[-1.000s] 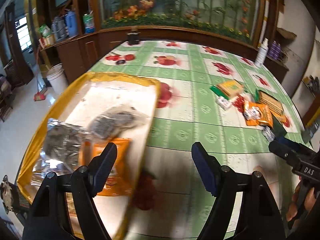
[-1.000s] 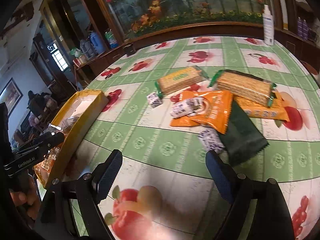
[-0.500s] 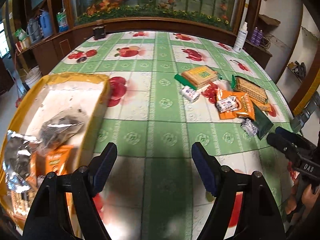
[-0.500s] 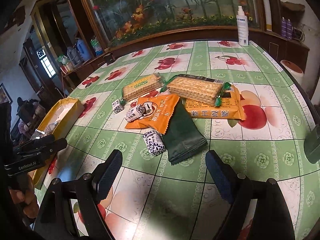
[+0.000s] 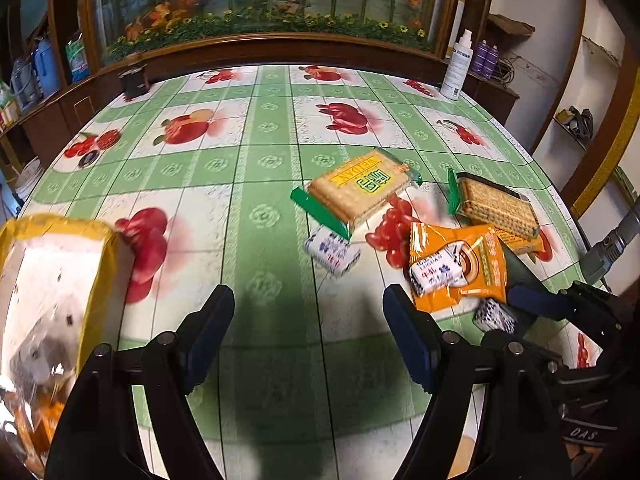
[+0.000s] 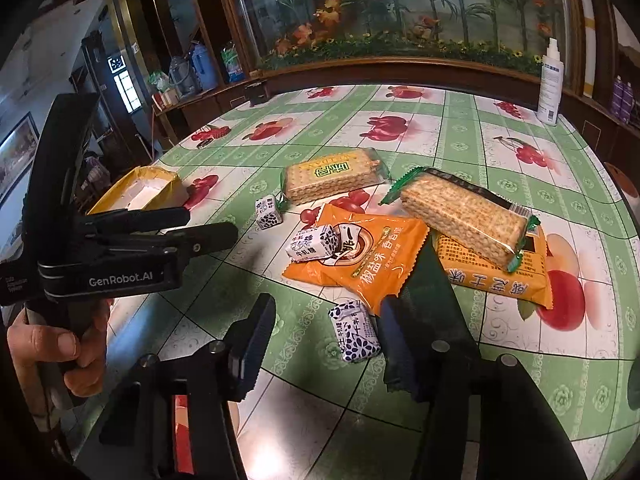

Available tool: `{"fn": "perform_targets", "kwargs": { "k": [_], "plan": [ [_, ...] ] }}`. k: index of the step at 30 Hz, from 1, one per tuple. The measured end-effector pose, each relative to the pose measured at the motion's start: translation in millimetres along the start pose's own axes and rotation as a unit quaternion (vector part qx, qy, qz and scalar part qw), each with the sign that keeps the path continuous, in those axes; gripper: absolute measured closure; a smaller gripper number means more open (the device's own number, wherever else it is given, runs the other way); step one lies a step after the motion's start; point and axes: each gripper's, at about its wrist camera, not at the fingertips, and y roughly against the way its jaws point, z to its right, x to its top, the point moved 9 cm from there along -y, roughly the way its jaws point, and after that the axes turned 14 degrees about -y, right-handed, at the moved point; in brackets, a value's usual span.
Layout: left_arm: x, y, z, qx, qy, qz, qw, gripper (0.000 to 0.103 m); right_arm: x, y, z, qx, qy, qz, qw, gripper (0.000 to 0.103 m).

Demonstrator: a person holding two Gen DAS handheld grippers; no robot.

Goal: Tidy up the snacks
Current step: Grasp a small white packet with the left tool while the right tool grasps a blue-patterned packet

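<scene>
A pile of snacks lies on the fruit-print tablecloth: two cracker packs (image 6: pixel 332 176) (image 6: pixel 464 216), an orange packet (image 6: pixel 360 256), a dark green packet (image 6: pixel 432 300) and three small white-and-blue candies, one (image 6: pixel 354 330) between my right fingers. My right gripper (image 6: pixel 324 332) is open just above that candy and the green packet. My left gripper (image 5: pixel 308 328) is open and empty over bare cloth, left of the pile. The yellow tray (image 5: pixel 96 264) with several packets in it sits at the far left.
A white spray bottle (image 5: pixel 456 66) stands at the table's far right edge. A small dark object (image 5: pixel 134 80) sits at the far left edge. A wooden cabinet with an aquarium runs behind the table.
My left gripper has swung right, away from the yellow tray, toward the snack pile. My right gripper has moved forward and closer to the pile, now over the nearest candy.
</scene>
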Motion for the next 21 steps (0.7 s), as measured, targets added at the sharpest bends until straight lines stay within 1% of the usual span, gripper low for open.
{"fn": "perform_targets", "kwargs": {
  "k": [6, 7, 8, 9, 10, 11, 13, 15, 18, 21],
  "plan": [
    [11.5, -21.9, 4.9, -0.005, -0.033, 0.001, 0.9994, 0.026, -1.1, -9.2, 1.7, 0.001, 0.007, -0.009, 1.000, 0.052],
    [12.4, -25.5, 6.5, -0.009, -0.038, 0.001, 0.9992, 0.027, -0.8, -8.8, 1.7, 0.001, 0.008, -0.010, 1.000, 0.057],
    [13.5, -28.5, 8.6, -0.014, -0.043, 0.001, 0.9990, 0.033, -1.2, -8.9, 1.7, 0.002, 0.009, -0.011, 1.000, 0.060],
    [13.7, -31.3, 11.2, -0.023, -0.047, -0.001, 0.9986, 0.047, -1.7, -9.3, 2.3, 0.003, 0.008, -0.013, 1.000, 0.065],
    [14.0, -32.6, 12.5, -0.030, -0.050, -0.004, 0.9983, 0.053, -2.5, -9.8, 2.9, 0.005, 0.005, -0.015, 1.000, 0.067],
    [15.7, -31.8, 13.9, -0.029, -0.057, 0.001, 0.9980, 0.058, -3.6, -11.2, 3.6, 0.006, 0.004, -0.018, 1.000, 0.068],
    [16.0, -31.6, 17.5, -0.038, -0.065, 0.004, 0.9972, 0.070, -5.7, -14.4, 5.0, 0.003, 0.003, -0.024, 1.000, 0.068],
    [16.3, -30.9, 21.3, -0.051, -0.068, 0.008, 0.9964, 0.080, -7.1, -16.9, 4.4, -0.001, 0.008, -0.026, 1.000, 0.068],
    [15.7, -29.4, 23.1, -0.063, -0.064, 0.011, 0.9959, 0.085, -7.3, -18.6, 3.0, -0.008, 0.018, -0.027, 0.999, 0.068],
    [11.8, -25.6, 21.9, -0.076, -0.052, 0.013, 0.9957, 0.086, -7.5, -18.2, 5.8, -0.026, 0.026, -0.024, 0.999, 0.082]
  ]
}}
